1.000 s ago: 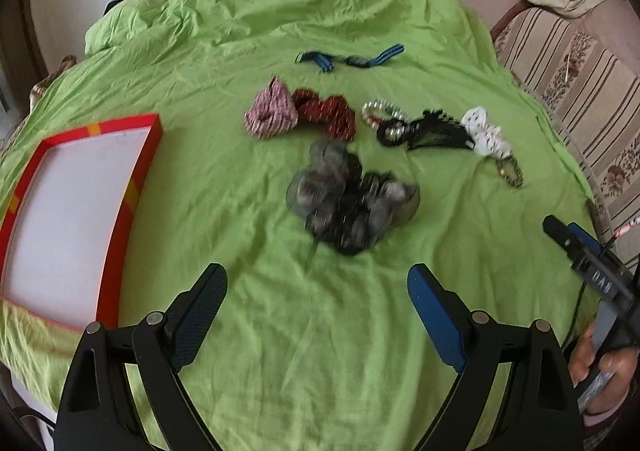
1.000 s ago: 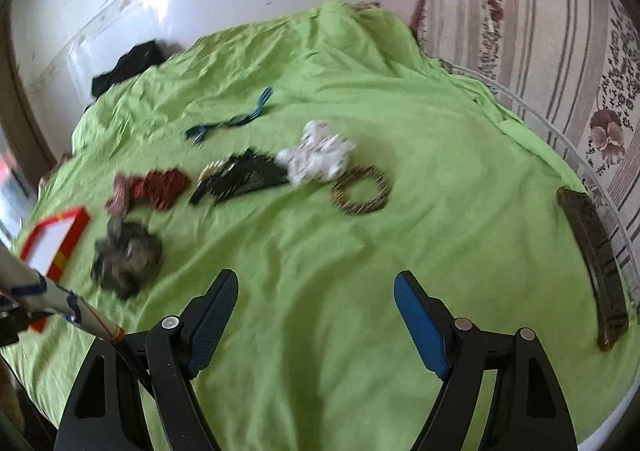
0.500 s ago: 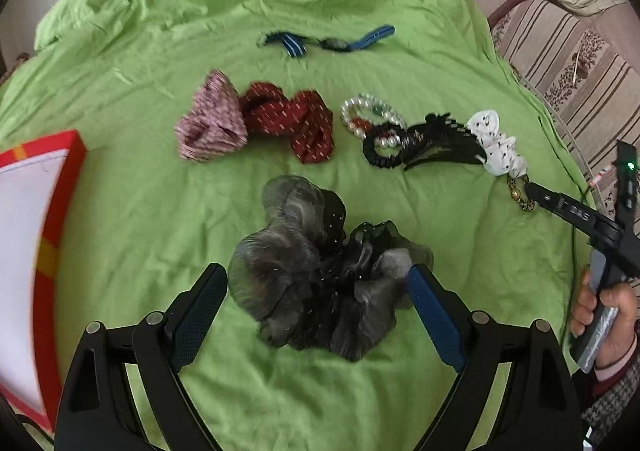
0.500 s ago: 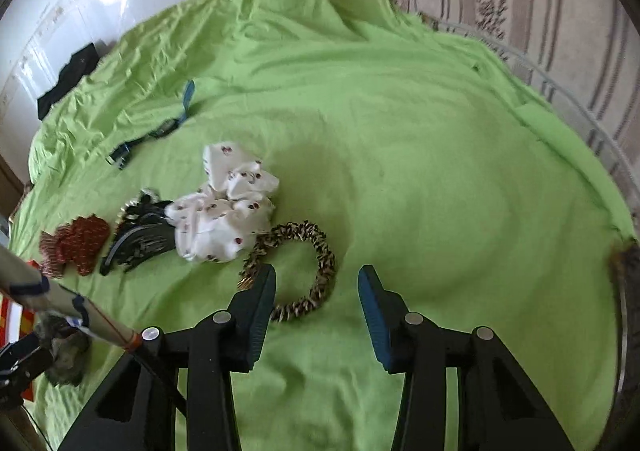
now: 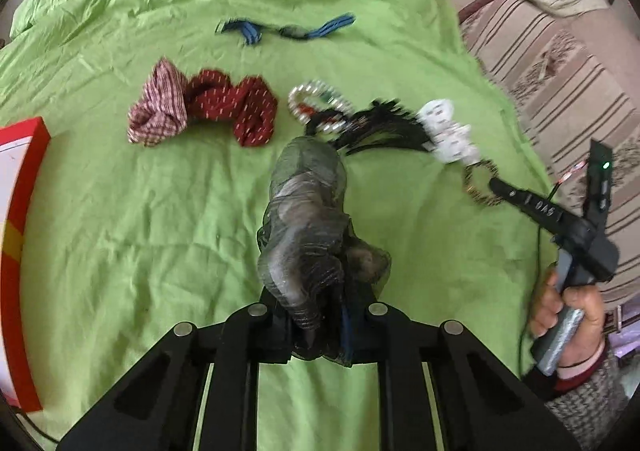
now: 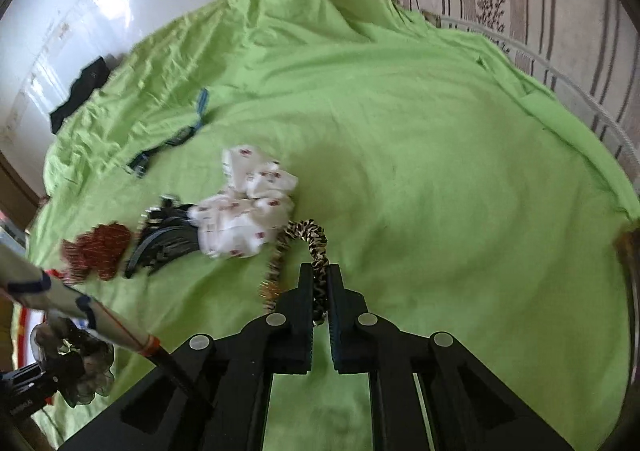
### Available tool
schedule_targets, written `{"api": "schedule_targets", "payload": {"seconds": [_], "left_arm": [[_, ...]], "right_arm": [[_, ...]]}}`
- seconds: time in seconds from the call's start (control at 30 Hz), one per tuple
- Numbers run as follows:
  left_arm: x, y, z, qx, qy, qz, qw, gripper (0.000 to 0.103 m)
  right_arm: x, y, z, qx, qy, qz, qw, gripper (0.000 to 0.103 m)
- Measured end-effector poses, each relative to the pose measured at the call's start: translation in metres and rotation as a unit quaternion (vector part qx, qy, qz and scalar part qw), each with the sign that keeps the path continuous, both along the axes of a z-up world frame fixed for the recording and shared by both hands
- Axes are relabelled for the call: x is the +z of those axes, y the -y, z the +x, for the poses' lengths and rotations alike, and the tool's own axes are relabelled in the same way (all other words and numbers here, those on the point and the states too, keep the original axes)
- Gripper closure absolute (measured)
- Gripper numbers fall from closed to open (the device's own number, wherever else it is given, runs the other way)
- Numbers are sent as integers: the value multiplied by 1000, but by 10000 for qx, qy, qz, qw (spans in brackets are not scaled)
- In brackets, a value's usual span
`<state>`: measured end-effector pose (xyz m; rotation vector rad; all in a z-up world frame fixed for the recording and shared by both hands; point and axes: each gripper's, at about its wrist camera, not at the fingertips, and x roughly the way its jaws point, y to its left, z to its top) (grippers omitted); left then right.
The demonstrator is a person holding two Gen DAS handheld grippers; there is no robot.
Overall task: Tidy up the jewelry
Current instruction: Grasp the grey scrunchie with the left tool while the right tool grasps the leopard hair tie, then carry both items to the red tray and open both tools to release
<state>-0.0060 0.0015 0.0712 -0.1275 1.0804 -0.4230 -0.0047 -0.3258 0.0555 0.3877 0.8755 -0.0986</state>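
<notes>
A sheer grey-black scrunchie [image 5: 308, 219] bunches up between the pads of my left gripper [image 5: 320, 309], whose jaws are closing and press on it. In the right wrist view my right gripper [image 6: 320, 271] is closing its jaws on a leopard-print hair ring [image 6: 316, 239], pinching the near side. The left wrist view shows the same ring [image 5: 478, 179] at the right gripper's tip [image 5: 496, 185]. Beside it lie a white dotted scrunchie [image 6: 244, 211] and a black claw clip [image 6: 168, 239].
On the green sheet [image 5: 120, 231] also lie bead bracelets [image 5: 316, 103], a red scrunchie [image 5: 240, 111], a pink checked one [image 5: 160, 111] and a blue strap [image 5: 288, 31]. A red-rimmed white tray [image 5: 20, 211] sits at the left. A striped sofa [image 5: 560, 71] borders the right.
Both grippers moved forward and down to the items and went from wide open to shut: the left onto the grey scrunchie, the right onto the leopard-print ring.
</notes>
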Motion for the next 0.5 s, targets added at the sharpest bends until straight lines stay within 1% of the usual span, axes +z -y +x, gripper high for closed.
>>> {"api": "schedule_targets", "payload": {"seconds": [0.1, 0.2, 0.37, 0.5], "left_arm": [[23, -6, -19, 22, 143, -170, 9998, 87], [38, -9, -38, -23, 240, -243, 9994, 87], [55, -9, -65, -239, 436, -348, 9982, 87], [64, -10, -80, -294, 552, -259, 9977, 87]], "right_arm": [[16, -5, -20, 43, 147, 94, 9998, 96], [28, -12, -43, 114, 254, 104, 9996, 96], [48, -14, -79, 94, 298, -195, 9993, 96], [64, -11, -98, 6, 368, -261, 9990, 96]]}}
